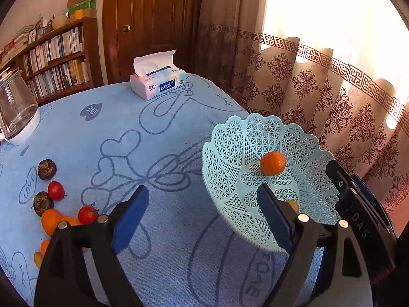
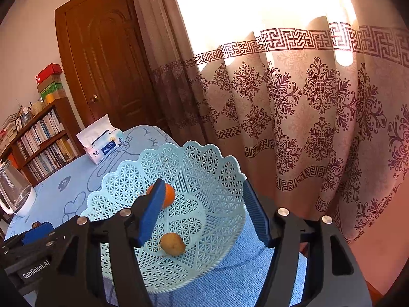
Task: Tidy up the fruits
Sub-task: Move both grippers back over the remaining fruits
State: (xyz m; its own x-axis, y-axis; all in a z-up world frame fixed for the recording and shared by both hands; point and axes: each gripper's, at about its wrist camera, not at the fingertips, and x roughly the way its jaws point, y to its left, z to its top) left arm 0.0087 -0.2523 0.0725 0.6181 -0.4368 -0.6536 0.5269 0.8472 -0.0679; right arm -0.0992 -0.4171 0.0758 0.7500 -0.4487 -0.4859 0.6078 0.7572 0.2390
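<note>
Left tool (image 1: 202, 215) wide open, empty, above counter (image 1: 163, 153) beside basket (image 1: 230, 168). Right tool (image 2: 204, 215) part open, straddling basket wall, pads not pressing. Basket tilted, holds orange (image 1: 273, 163) and small tan fruit (image 2: 172, 244). Remaining fruit pile (image 1: 55, 204) on counter, far left, well apart from basket. Risk: tilted basket unsupported, could rock and spill fruit; round fruit may roll off counter edge during next pick.
</note>
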